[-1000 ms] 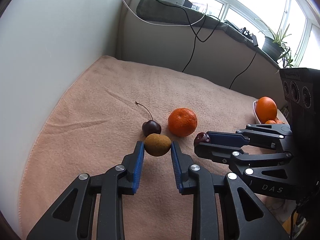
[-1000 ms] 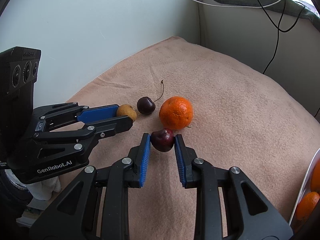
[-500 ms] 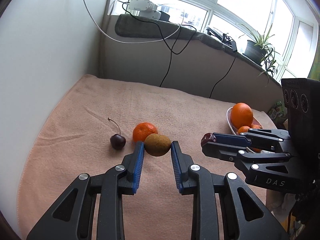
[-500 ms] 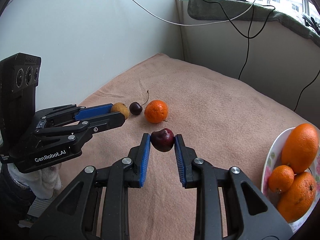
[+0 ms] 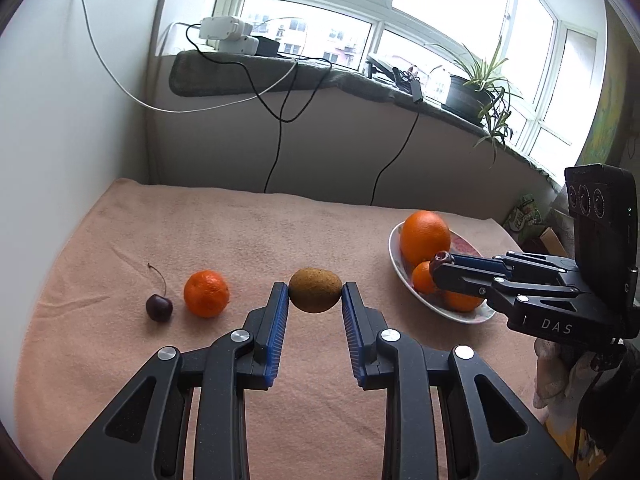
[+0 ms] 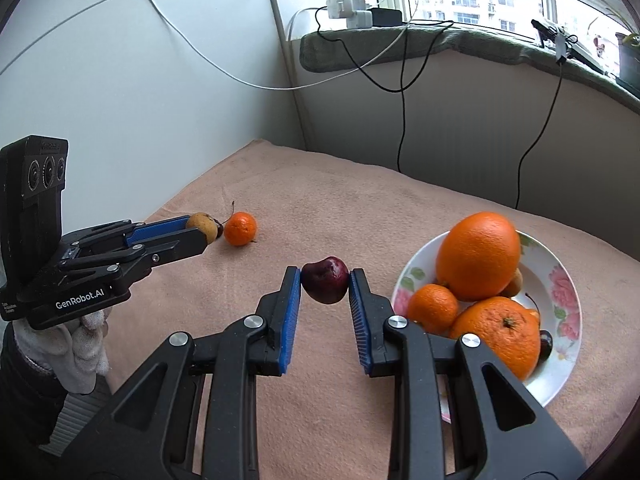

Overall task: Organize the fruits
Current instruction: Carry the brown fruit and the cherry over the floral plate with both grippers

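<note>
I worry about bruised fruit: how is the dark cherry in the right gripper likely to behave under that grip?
The cherry is probably soft, so hard squeezing may bruise it. Its glossy skin looks slippery, and the right gripper pinches only its sides. Being round, it would likely roll once released on the cloth.

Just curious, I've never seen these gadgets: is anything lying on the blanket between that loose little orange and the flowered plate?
No fruit lies there. In the left wrist view, bare peach blanket separates the small loose orange from the white flowered plate; only the brown kiwi hangs over it, held by the left tool.
</note>
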`<state>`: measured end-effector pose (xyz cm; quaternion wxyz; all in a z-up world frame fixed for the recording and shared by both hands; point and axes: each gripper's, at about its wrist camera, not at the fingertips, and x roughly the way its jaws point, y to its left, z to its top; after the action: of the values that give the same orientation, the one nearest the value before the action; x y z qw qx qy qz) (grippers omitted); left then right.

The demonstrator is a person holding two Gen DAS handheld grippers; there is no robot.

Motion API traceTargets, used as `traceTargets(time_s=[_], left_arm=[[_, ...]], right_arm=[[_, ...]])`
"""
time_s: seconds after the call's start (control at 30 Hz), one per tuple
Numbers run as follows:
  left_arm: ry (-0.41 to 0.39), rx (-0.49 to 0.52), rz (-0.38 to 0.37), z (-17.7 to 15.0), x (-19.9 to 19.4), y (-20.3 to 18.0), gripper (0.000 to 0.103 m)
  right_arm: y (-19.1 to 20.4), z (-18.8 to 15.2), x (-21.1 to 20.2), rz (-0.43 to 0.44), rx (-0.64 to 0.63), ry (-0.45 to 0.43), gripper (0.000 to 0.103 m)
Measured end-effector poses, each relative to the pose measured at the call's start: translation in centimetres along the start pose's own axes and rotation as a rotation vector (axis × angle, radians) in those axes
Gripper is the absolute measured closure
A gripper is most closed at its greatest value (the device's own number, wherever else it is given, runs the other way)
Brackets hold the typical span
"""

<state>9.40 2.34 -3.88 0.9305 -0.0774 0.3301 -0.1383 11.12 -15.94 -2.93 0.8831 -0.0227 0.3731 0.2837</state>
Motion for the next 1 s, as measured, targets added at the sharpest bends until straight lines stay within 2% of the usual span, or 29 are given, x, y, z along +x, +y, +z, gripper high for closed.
traceTargets(time_s=[0.53,1.0], left_arm=[[0.012,0.075,-0.115,1.8,3.6,-6.9,0.077],[0.053,0.127,-0.176,2.3,7.2,-11.7,0.077]], right_arm=[[-8.6,-2.5,-5.0,-0.137,0.131,-0.044,0.077],[-13.6,-4.7,-5.2,-0.179,0.212,-0.012,0.077]])
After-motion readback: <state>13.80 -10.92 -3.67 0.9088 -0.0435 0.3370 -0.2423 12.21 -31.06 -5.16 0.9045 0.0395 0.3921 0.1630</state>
